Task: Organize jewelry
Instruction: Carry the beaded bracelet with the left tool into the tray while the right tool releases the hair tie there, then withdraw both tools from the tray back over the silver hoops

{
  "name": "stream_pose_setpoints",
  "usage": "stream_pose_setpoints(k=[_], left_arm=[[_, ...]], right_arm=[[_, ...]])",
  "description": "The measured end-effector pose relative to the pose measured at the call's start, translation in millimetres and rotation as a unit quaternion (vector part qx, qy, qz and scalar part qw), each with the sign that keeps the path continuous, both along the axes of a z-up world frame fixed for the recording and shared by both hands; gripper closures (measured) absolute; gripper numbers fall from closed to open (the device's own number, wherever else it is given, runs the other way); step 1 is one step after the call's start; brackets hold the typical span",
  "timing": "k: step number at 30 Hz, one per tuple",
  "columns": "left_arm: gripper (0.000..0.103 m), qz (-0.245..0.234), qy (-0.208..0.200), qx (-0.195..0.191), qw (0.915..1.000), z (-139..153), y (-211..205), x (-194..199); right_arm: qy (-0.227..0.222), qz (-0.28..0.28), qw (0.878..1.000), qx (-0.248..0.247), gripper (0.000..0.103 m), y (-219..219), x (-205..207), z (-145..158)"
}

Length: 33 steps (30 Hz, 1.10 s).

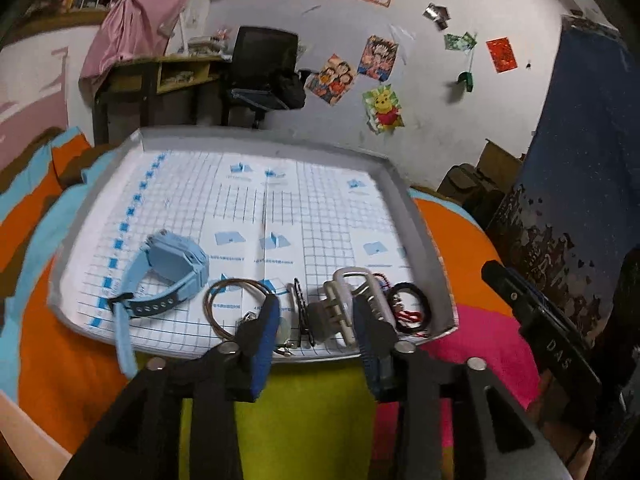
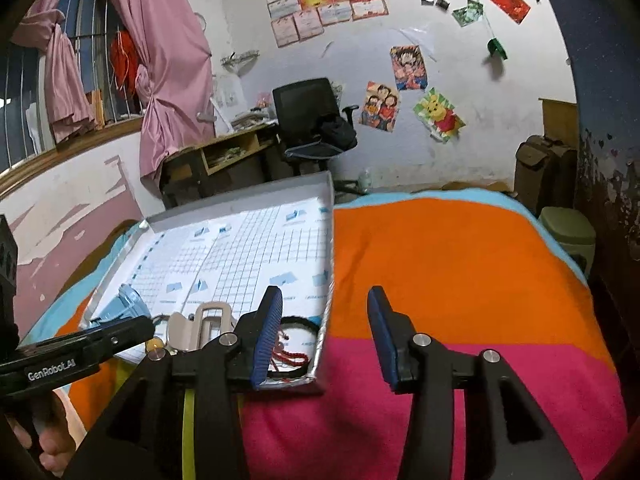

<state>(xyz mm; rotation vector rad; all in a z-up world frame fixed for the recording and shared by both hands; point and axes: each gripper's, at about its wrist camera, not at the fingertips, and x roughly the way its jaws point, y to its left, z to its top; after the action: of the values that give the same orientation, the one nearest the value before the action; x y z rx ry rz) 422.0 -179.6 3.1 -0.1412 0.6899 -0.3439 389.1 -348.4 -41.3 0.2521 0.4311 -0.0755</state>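
So, striped orange, pink and green bed blanket (image 2: 460, 272) carries a shallow grey tray lined with white gridded paper (image 1: 420, 216). Along the tray's near edge: light blue plastic wristwatch (image 1: 172, 268) at left, thin brown wire hoop (image 1: 224, 300), beige hair claw clip (image 1: 344, 300), black and red cords (image 1: 412, 308) in the right corner. Left tool (image 1: 316, 316) spread, nothing pinched, fingers flanking the clip. Right tool (image 2: 324, 320) spread, empty, straddling the tray's right rim.
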Motion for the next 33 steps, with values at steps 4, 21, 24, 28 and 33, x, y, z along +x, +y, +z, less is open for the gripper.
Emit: stream_pose_setpoints(k=[4,21,24,28,33], left_arm=[[0.033,0.017,-0.035,-0.018,0.9991,22.1,10.3,-25.0],[0.0,0.103,-0.184,-0.003,0.9775,76.8,64.4,-173.0],[0.0,0.109,-0.199,0.001,0.9739,79.5,74.4,-201.0],[0.0,0.121,-0.209,0.0,0.9703,80.1,86.6,-238.6],[0.0,0.128,-0.223,0.004,0.9663,76.4,98.7,-279.5]], right_arm=[[-0.023,-0.01,1.0,-0.005,0.053,-2.2,-21.1,18.4],[-0.133,0.008,0.99,-0.038,0.009,27.4,-154.5,91.1],[-0.146,0.011,0.988,-0.039,0.001,39.0,-184.5,95.2],[-0.16,0.017,0.986,-0.052,0.001,57.8,-225.6,98.6],[-0.172,0.02,0.983,-0.059,0.001,73.5,-274.6,94.8]])
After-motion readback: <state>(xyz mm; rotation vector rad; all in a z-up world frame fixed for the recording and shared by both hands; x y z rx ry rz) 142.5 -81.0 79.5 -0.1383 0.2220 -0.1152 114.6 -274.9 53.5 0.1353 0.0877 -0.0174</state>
